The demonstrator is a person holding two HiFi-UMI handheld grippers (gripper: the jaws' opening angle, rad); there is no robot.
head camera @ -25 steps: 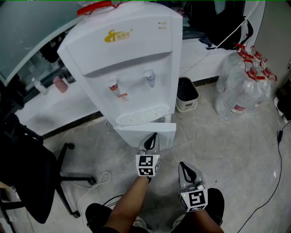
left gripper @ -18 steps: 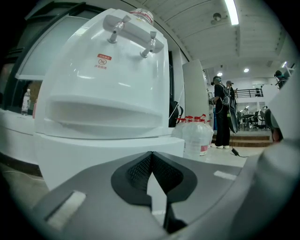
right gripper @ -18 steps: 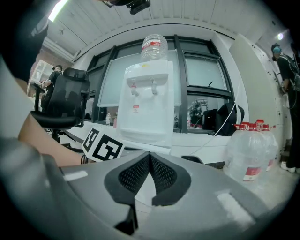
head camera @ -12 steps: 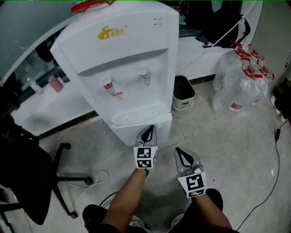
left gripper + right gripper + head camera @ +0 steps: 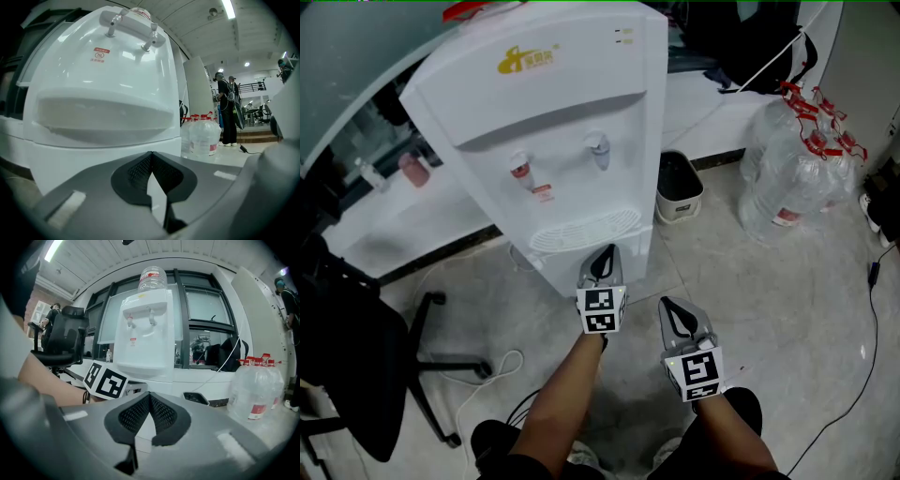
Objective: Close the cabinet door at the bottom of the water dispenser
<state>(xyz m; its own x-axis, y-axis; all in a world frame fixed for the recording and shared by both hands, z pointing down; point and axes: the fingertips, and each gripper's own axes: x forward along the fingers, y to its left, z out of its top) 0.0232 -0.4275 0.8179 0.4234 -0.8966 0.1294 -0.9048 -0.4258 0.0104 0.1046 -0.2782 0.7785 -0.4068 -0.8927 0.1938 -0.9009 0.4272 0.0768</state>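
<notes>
The white water dispenser (image 5: 553, 122) stands in the middle of the head view, with its bottom cabinet door (image 5: 635, 255) flush with the body. My left gripper (image 5: 605, 253) is shut, and its tips rest against that door, just under the drip tray. In the left gripper view the door (image 5: 93, 164) fills the space right behind the closed left gripper (image 5: 151, 157). My right gripper (image 5: 668, 307) hangs shut and empty over the floor, a little right of the door and short of it. From the right gripper (image 5: 149, 397) view the dispenser (image 5: 145, 333) is farther off.
A black office chair (image 5: 347, 356) stands at the left, with a white cable (image 5: 487, 384) on the floor beside it. A small bin (image 5: 680, 187) sits right of the dispenser, and several large water jugs (image 5: 797, 178) farther right. People (image 5: 227, 112) stand in the distance.
The cabinet door stood ajar one second ago and now lies flush. My left gripper has moved forward with it against the dispenser. The right gripper has shifted slightly forward.
</notes>
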